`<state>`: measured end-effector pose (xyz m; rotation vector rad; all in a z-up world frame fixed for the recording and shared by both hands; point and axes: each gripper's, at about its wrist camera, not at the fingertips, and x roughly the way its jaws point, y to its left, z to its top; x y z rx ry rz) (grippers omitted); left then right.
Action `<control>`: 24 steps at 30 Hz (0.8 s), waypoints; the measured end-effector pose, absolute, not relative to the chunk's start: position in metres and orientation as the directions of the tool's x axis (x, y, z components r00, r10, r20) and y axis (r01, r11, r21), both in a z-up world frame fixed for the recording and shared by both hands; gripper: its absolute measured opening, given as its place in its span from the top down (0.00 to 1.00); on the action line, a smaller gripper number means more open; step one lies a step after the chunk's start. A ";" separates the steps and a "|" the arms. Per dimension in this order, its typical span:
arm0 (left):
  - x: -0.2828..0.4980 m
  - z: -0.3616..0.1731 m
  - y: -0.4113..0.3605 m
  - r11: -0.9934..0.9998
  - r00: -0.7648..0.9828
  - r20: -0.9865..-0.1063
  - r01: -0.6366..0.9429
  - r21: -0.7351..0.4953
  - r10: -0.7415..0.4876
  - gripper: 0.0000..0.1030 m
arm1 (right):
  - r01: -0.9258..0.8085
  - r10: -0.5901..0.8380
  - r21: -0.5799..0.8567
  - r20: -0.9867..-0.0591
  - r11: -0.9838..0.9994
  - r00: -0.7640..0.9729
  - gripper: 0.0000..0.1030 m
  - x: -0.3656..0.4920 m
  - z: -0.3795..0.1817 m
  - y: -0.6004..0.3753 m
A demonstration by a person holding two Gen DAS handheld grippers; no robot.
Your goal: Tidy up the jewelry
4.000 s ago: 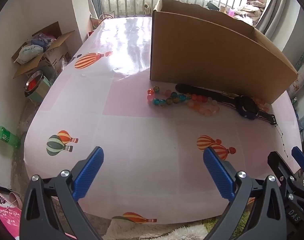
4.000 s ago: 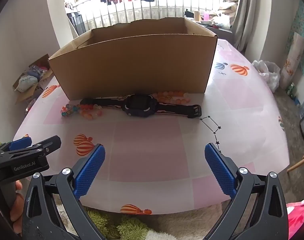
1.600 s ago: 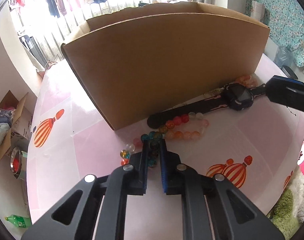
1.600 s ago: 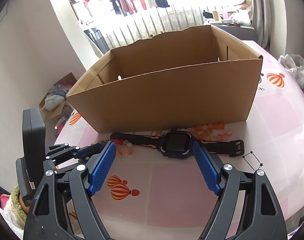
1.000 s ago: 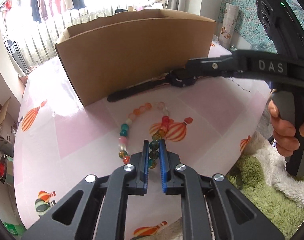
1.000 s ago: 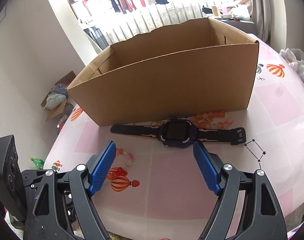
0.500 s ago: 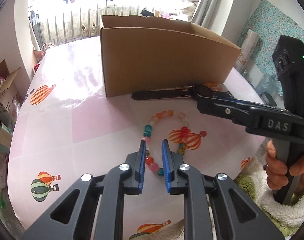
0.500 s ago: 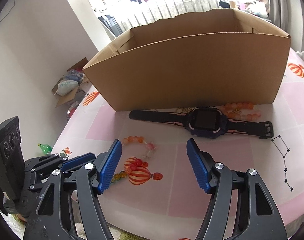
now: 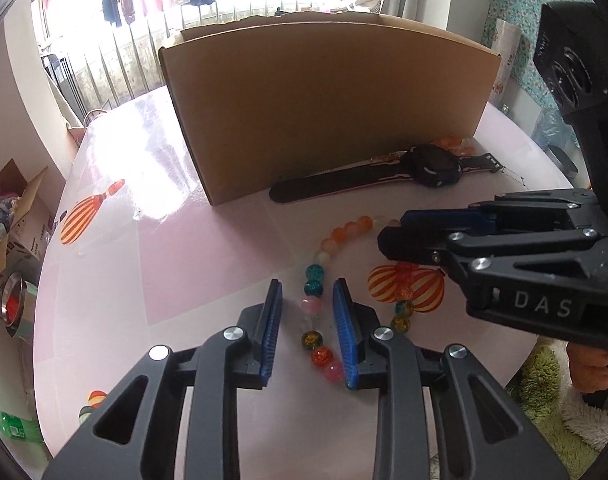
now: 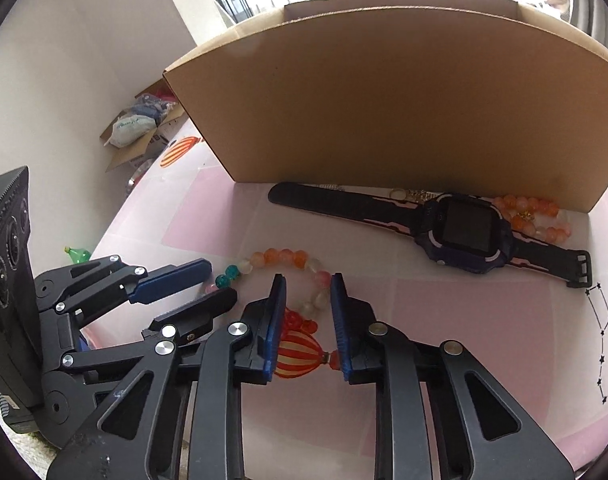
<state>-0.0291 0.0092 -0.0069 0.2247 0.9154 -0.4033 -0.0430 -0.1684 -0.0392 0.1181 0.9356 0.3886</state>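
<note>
Two pairs of tongs reach low over the bead bracelet [image 9: 324,280], which lies in a loop on the counter [image 9: 184,248] in front of the cardboard box [image 9: 328,96]. Left tongs [image 9: 307,320] are parted, pads either side of the bracelet's near beads without gripping them, while the right tongs [image 10: 307,312], also parted, straddle the bracelet's far side from the right, level with the counter. Beyond the bracelet, a dark watch [image 10: 460,232] lies against the box's foot, apart from both tongs.
</note>
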 end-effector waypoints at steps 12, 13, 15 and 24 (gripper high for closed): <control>-0.018 -0.005 0.001 0.905 0.575 -0.790 0.421 0.063 -0.212 0.91 | -0.261 0.354 0.249 -0.766 0.933 0.536 0.93 -0.036 -0.041 -0.166; -0.019 0.000 0.002 0.907 0.582 -0.783 0.417 0.057 -0.218 0.91 | -0.257 0.358 0.256 -0.762 0.932 0.539 0.93 -0.037 -0.041 -0.168; -0.024 0.011 0.003 0.910 0.596 -0.767 0.413 0.039 -0.237 0.91 | -0.256 0.371 0.272 -0.748 0.928 0.550 0.93 -0.041 -0.036 -0.172; -0.041 0.105 0.001 0.908 0.731 -0.615 0.415 0.058 -0.295 0.91 | -0.335 0.426 0.264 -0.605 0.904 0.672 0.93 -0.060 0.040 -0.193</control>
